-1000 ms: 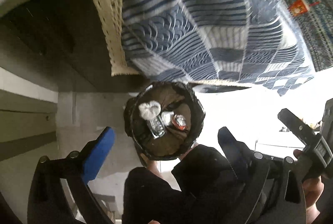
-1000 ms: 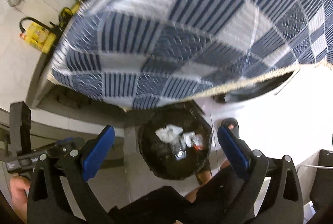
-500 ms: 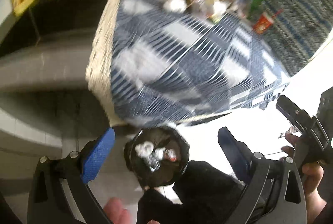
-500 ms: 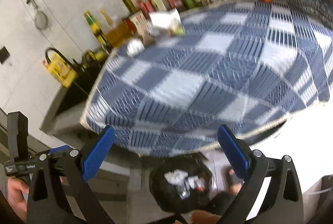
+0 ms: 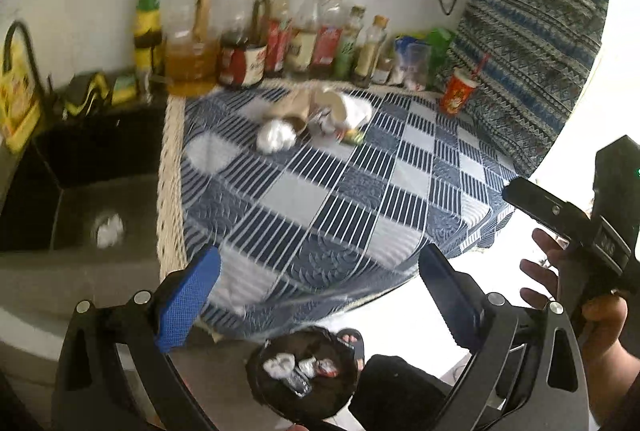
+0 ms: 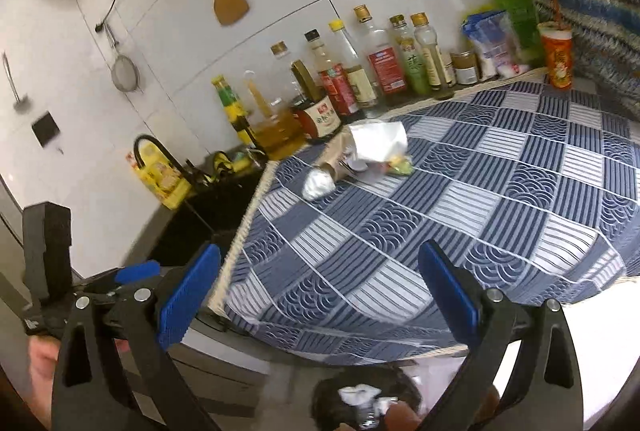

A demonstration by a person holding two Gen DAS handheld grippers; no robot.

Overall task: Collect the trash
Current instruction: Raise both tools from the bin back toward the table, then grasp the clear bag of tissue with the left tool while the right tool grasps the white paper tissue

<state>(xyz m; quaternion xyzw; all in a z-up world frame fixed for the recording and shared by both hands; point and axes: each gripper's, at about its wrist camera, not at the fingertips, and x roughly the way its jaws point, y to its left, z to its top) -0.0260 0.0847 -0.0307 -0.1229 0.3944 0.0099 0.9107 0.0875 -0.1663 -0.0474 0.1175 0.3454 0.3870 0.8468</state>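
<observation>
A small pile of trash lies at the back of the blue checked cloth: a crumpled foil ball, a brown paper tube, a white wrapper and a small green-yellow packet. A black-lined bin with several scraps stands on the floor below the counter edge. My left gripper is open and empty above the cloth's near edge. My right gripper is open and empty too, well short of the pile.
Several sauce and oil bottles line the tiled wall. A red paper cup stands at the back right. A dark sink with a white scrap lies left of the cloth. A sandalled foot is by the bin.
Both grippers have tilted up from the bin on the floor to the counter top; the trash pile and bottles have come into view. Both stay open.
</observation>
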